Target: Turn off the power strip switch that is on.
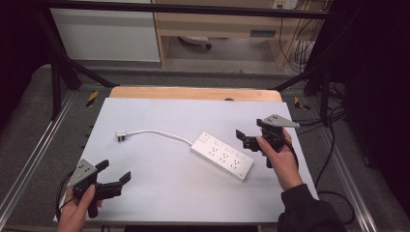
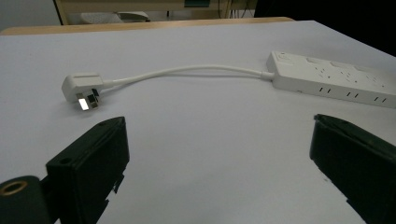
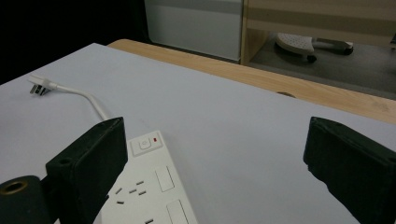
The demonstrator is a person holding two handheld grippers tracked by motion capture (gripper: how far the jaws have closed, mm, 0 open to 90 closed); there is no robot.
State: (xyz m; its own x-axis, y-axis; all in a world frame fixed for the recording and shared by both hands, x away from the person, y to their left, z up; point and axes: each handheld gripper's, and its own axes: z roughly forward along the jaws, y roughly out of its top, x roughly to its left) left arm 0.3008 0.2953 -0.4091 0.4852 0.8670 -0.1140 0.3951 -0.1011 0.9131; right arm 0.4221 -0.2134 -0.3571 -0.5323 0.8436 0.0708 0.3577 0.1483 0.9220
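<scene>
The left black two-jaw gripper (image 1: 114, 175), held in the person's left hand (image 1: 77, 209) at the near left corner of the table, has its jaws spread wide and nothing between them; it touches no object, and in the left gripper view only bare white surface lies between the jaws. The right black two-jaw gripper (image 1: 248, 136), held in the person's right hand (image 1: 281, 159) on the right side of the table, is likewise wide apart and grips nothing. It hovers just beside the right end of the white rectangular plastic power strip (image 1: 222, 155), and whether a jaw brushes it cannot be told.

The power strip lies flat and slanted near the middle of the pale grey table top (image 1: 159, 203), its switch end toward the far left. From that end a white cable (image 1: 157, 133) curves left to a white plug with metal pins (image 1: 121, 137), which lies on the table far from the left gripper, well apart from it. Beyond the far edge of the grey surface runs a strip of light wooden board (image 1: 193, 93).
</scene>
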